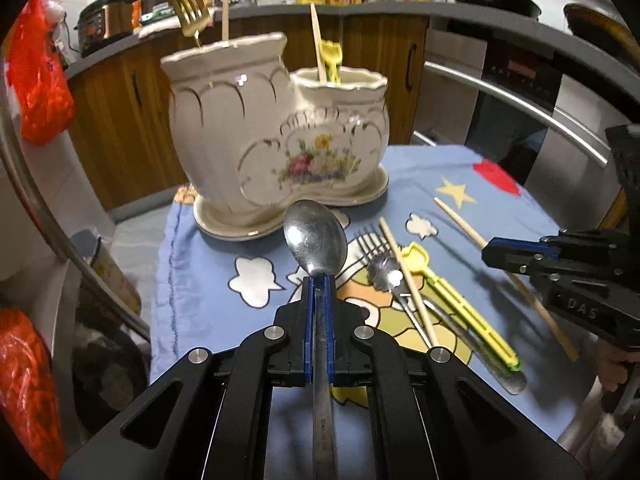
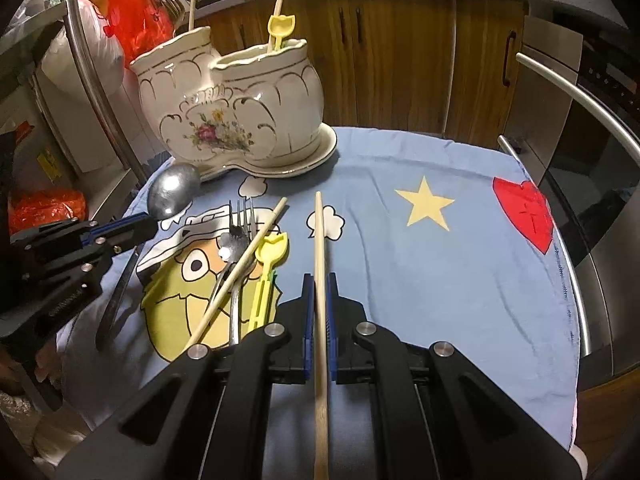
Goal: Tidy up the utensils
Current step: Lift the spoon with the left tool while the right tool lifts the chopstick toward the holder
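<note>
1. The left hand-held gripper (image 1: 319,280) is pinched on the handle of a steel spoon (image 1: 315,236), bowl forward and clear of the blue cloth (image 2: 440,280) on the desk. I judge the step in hand to be carrying it to the ceramic holder (image 1: 256,120). It goes best lifted above the rim, tipped handle-down and lowered straight, so the bowl does not knock the porcelain.
2. The holder has two compartments. In the left wrist view the taller left one holds a gold fork (image 1: 188,6) and a pale stick; the lower right one holds a chopstick and a yellow plastic piece.
3. The spoon looks best suited to the taller cup beside the fork, entering where that fork leaves a gap.
4. The right hand-held gripper (image 2: 319,280) is pressed together on one wooden chopstick (image 2: 319,232), its tip pointing forward over the cloth. It wants the same upright drop, probably into the lower cup with the other chopstick.
5. Counted on the cloth, between the two grippers: one steel fork (image 2: 240,216), one small spoon (image 2: 230,246), one loose chopstick (image 2: 244,264), one yellow plastic utensil (image 2: 268,276).
6. Held: one spoon, one chopstick.
</note>
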Action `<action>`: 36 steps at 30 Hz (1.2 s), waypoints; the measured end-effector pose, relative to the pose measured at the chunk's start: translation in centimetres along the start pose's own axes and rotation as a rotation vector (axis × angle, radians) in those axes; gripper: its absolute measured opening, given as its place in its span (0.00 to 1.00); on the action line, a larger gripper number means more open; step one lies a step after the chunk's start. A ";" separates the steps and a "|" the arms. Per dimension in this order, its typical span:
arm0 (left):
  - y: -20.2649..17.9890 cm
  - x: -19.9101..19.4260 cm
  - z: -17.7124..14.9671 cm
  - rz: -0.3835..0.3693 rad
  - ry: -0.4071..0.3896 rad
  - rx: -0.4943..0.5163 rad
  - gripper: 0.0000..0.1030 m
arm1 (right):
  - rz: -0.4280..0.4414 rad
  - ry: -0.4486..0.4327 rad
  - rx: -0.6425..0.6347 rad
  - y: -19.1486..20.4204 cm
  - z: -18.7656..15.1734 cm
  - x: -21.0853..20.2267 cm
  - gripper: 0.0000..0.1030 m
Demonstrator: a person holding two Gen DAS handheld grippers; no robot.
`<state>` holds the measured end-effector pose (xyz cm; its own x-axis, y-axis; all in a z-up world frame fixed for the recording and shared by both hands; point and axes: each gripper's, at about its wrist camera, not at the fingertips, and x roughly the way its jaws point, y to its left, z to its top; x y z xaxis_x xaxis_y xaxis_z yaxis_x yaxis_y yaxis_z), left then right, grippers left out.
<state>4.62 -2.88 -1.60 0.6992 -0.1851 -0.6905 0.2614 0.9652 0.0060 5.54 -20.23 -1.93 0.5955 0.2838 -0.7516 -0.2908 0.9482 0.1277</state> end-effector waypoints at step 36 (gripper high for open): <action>0.0 -7.8 0.4 -0.083 -0.274 0.044 0.02 | 0.011 -0.196 -0.035 1.4 1.8 -4.8 0.05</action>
<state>-0.55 -1.55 4.11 0.8263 -0.3121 -0.4689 0.3500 0.9367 -0.0066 3.62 -20.00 2.97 0.7255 0.3202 -0.6092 -0.3225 0.9402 0.1101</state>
